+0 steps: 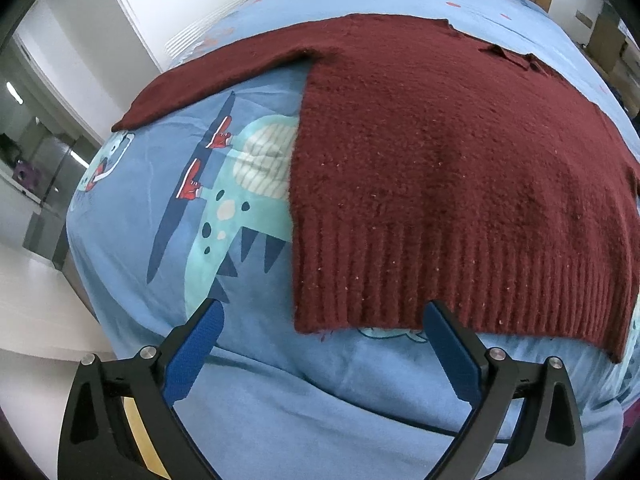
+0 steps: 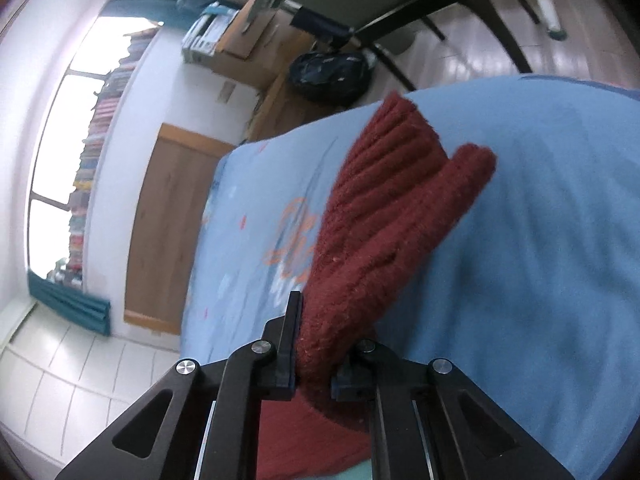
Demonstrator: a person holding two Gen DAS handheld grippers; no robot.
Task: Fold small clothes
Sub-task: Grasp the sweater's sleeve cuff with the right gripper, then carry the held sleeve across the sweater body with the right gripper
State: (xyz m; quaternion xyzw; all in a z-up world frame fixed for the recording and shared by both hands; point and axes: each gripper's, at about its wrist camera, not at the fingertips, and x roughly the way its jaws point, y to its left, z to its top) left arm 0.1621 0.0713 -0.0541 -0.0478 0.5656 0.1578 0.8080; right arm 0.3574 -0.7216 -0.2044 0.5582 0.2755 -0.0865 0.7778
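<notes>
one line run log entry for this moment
task: fold sweater | left gripper: open over hem, nothing held | right gripper: shut on sweater sleeve | surface: bedsheet

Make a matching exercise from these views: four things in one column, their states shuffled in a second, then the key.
Things:
1. left gripper
2. right gripper
3. dark red knitted sweater
4. blue dinosaur-print bedsheet

States:
A. covers the bed under everything
B. jaws clamped on a ribbed red cuff
C. jaws wide apart over the ribbed hem
D. body lies spread flat

Pairs: 1-C, 2-B, 3-D, 4-A
</notes>
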